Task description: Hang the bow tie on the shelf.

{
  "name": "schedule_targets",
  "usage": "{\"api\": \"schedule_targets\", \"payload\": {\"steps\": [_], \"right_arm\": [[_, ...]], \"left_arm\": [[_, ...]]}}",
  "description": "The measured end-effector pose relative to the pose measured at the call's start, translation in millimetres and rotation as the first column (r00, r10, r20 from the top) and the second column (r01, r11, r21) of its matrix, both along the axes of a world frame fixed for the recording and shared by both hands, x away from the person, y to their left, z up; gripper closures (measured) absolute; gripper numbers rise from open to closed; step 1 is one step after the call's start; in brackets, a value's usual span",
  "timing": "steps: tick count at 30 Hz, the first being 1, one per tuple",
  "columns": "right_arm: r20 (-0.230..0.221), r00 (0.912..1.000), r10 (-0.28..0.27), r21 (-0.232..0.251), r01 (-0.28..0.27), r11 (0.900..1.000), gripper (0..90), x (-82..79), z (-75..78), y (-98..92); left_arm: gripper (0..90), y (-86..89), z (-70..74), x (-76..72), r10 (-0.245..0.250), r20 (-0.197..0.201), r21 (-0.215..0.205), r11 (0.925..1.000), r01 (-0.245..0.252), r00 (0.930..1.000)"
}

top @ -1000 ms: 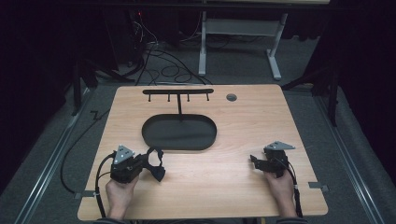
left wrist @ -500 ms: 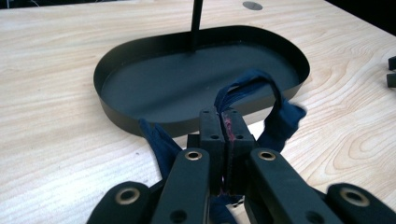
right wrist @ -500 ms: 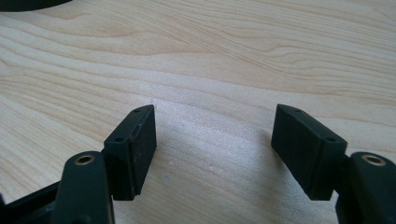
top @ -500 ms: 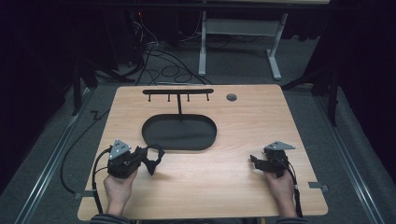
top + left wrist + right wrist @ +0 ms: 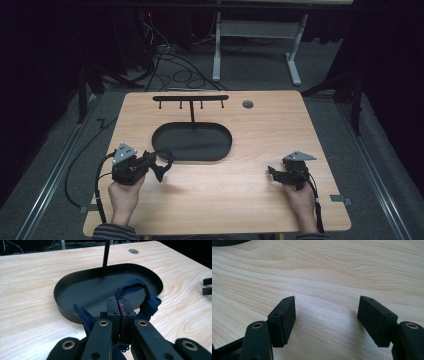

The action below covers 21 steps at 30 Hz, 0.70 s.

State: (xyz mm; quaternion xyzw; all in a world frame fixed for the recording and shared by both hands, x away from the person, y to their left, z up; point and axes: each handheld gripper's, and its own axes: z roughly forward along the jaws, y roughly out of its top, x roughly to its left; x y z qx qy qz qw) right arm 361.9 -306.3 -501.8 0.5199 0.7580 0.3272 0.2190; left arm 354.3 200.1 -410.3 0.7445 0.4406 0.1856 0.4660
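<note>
- At the left of the table point(image 5: 150, 205) our left gripper point(image 5: 159, 165) has its jaws pressed together on a dark blue fabric band point(image 5: 140, 293); the cloth is pinched between the pads, with one loop arching ahead of them and another fold hanging below.
- We hold the band just clear of the wood, at the near left edge of the black oval tray point(image 5: 165, 150). We judge that this grip near the middle leaves a loop free to be slipped over something.
- Next comes the stand: a thin post point(image 5: 105, 257) rises from the tray's far side and carries a crossbar with small hooks point(image 5: 190, 98). The hooks are bare, so we take hanging the band there as the likely aim, a step not yet done.
- A round grommet point(image 5: 247, 104) sits in the tabletop beyond the tray, apart from the work.
- At the right, our right gripper point(image 5: 274, 172) rests low near the table's front edge, well apart from the tray. Its jaws stand apart with nothing but bare wood between them; we judge it is parked there to stay out of the way.
</note>
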Motion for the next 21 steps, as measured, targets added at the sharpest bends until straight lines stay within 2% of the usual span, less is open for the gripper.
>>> {"api": "schedule_targets", "payload": {"steps": [21], "right_arm": [[0.001, 1.0, 0.001, 0.004, -0.001, 1.0, 32.3, 0.1, -0.1, -0.6]], "left_arm": [[88.7, -3.6, 21.0, 17.6, -0.013, 0.016, -0.003, 0.9999, 0.013, 0.9998]]}}
